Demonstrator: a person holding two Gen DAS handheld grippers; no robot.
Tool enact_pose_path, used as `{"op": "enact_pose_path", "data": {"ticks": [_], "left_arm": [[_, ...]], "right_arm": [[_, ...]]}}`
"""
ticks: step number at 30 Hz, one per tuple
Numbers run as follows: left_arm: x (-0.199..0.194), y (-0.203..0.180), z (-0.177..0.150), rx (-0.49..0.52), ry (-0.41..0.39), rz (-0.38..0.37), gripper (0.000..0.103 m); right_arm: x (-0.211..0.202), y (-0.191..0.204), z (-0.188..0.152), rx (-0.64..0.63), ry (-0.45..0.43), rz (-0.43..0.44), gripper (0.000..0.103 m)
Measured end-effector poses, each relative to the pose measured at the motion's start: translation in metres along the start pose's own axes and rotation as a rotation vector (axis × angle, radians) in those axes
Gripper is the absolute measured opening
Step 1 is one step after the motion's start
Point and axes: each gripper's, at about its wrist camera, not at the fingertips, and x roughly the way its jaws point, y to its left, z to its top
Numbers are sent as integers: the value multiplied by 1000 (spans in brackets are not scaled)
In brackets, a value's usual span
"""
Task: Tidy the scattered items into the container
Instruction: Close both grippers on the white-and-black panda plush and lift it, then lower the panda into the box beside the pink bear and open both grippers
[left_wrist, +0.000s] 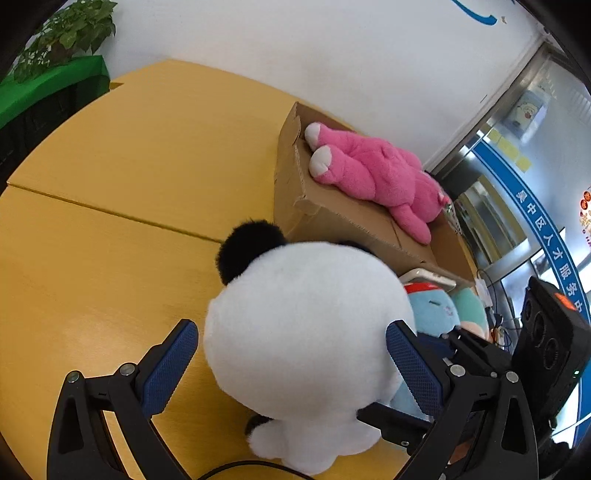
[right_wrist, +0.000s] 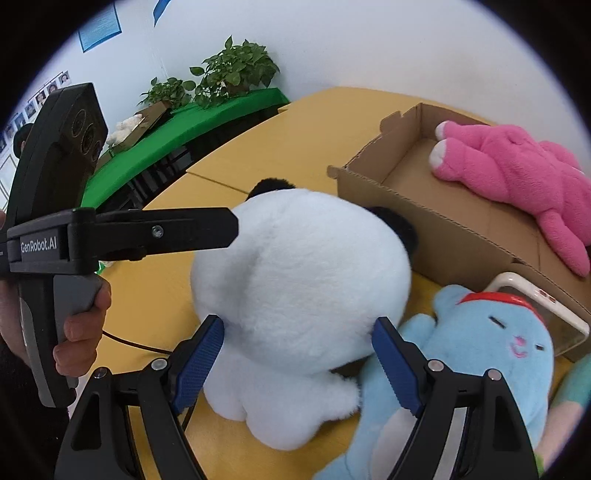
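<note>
A white panda plush (left_wrist: 303, 325) with black ears sits on the yellow table, seen from behind. My left gripper (left_wrist: 291, 326) is open and straddles its head; the left pad (left_wrist: 173, 362) stands a little off the fur and the right pad (left_wrist: 410, 365) brushes it. My right gripper (right_wrist: 298, 321) is also open, with its blue pads (right_wrist: 203, 354) lying against the same panda (right_wrist: 295, 266) lower down, without squeezing it. One left-gripper finger (right_wrist: 177, 229) reaches the head from the left. The cardboard box (right_wrist: 424, 218) stands just behind, holding a pink plush (right_wrist: 517, 173).
A blue plush (right_wrist: 491, 350) lies right of the panda, with a pale green one (right_wrist: 569, 391) and a white-rimmed clear case (right_wrist: 546, 302) beside the box. A hand (right_wrist: 81, 325) holds the left unit. A black cable (right_wrist: 129, 343) crosses the table. Potted plants (right_wrist: 236, 70) stand on a green shelf.
</note>
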Motion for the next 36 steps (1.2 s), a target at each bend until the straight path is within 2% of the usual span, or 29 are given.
{"op": "enact_pose_path", "data": {"ticks": [3, 4, 7, 9, 16, 17, 20, 24, 27, 30, 33, 36], "left_arm": [[16, 10, -3, -37, 43, -85, 103], [18, 10, -3, -35, 45, -89, 103], [19, 3, -7, 12, 45, -71, 100], [19, 1, -9, 19, 47, -70, 95], [1, -9, -9, 5, 25, -79, 75], [-4, -13, -9, 16, 18, -73, 74], [-29, -36, -2, 83, -37, -67, 73], [-61, -78, 30, 196, -140, -90, 73], [-61, -112, 68, 314, -166, -94, 73], [-43, -148, 111, 412, -163, -96, 73], [-18, -172, 149, 447, -141, -120, 74], [15, -178, 172, 439, -113, -133, 74]], "right_arm": [[15, 8, 5, -34, -12, -12, 98], [22, 6, 5, -24, -1, -14, 102], [33, 6, -2, -7, 9, -22, 102], [33, 11, -7, -26, -3, -41, 99], [23, 12, -5, -40, -21, -42, 76], [18, 12, -5, -36, -29, -36, 72], [-6, 12, -2, -16, -91, -10, 70], [-56, 6, 23, -9, -241, -37, 70], [-83, -15, 49, 12, -325, -70, 70], [-93, -47, 82, 36, -378, -125, 70], [-90, -85, 115, 84, -390, -168, 70], [-74, -121, 134, 141, -380, -181, 70]]}}
